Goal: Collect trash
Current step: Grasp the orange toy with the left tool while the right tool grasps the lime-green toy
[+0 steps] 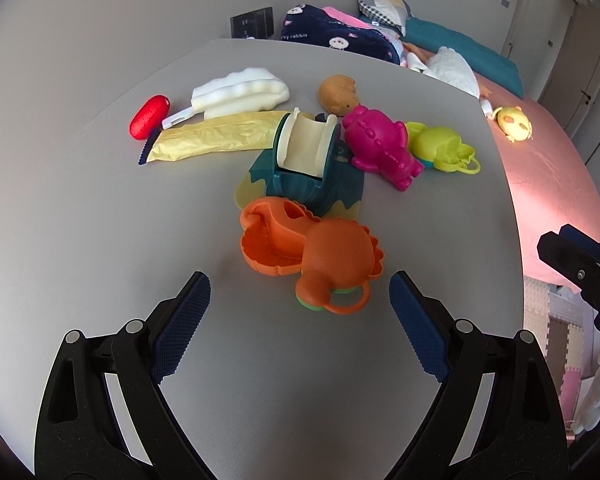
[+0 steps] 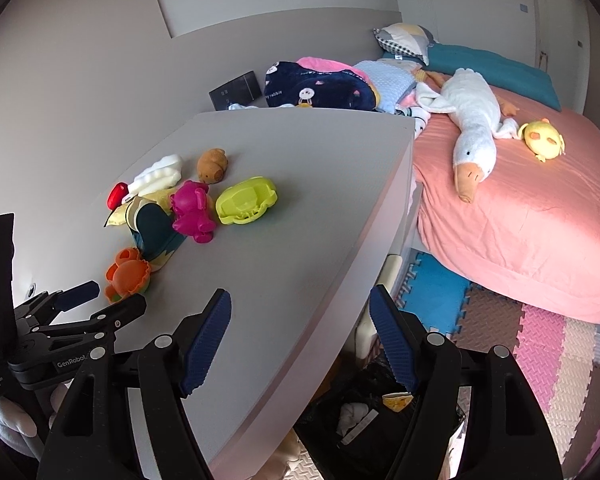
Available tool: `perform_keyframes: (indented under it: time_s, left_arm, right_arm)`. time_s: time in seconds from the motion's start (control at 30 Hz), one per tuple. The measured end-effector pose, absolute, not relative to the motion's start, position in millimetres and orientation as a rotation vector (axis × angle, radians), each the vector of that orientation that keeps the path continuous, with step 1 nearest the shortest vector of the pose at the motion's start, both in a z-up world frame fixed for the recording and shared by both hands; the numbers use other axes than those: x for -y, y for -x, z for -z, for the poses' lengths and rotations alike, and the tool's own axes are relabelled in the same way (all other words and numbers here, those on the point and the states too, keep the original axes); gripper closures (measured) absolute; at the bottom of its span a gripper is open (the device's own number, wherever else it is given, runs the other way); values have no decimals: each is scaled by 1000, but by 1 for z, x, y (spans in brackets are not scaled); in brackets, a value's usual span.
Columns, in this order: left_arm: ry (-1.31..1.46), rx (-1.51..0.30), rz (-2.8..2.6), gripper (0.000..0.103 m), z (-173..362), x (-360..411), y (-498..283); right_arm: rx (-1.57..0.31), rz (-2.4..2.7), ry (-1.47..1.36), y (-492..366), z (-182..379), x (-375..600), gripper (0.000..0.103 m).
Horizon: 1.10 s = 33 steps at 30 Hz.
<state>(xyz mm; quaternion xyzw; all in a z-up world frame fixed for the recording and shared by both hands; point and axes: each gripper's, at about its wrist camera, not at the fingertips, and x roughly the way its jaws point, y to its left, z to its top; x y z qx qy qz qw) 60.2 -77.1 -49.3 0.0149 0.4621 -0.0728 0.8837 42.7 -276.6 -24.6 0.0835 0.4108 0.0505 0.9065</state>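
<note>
gaping empty, both tools [image 1: 300,312] [image 2: 300,320]; black bin [image 2: 364,412] holding crumpled white and yellow scraps

We are seeing a crumpled yellow wrapper [image 1: 216,137] lying flat on the desk [image 1: 100,208] beside white foam packaging [image 1: 242,94] and a red capsule-shaped piece [image 1: 149,117], while a black trash bin [image 2: 364,412] is sitting on the floor below.

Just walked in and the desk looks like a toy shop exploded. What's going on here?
A person holds two grippers over the grey table, both open and empty. The left gripper faces the orange toy, with the yellow wrapper and white foam beyond. The right gripper hangs at the table's edge above a black bin holding some trash.
</note>
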Motion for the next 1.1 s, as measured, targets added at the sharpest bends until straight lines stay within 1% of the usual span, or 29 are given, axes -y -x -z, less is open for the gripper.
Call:
perform_keyframes:
  time_s: [0.27, 0.4, 0.47, 0.73, 1.1]
  left_arm:
    - [-66, -970, 160, 13, 58, 77, -78]
    - [-68, -957, 167, 13, 58, 75, -84]
    - [-88, -936, 158, 24, 57, 74, -86]
    - [-71, -898, 128, 24, 50, 58, -88]
    - [-37, -903, 95, 24, 48, 40, -91]
  right_arm:
    - [-834, -116, -175, -70, 20, 267, 31]
    - [-829, -121, -176, -87, 20, 260, 29]
    - [-829, -121, -175, -96, 22, 255, 29]
    - [-852, -122, -172, -127, 35, 241, 29]
    - [-865, -108, -156, -156, 49, 230, 29]
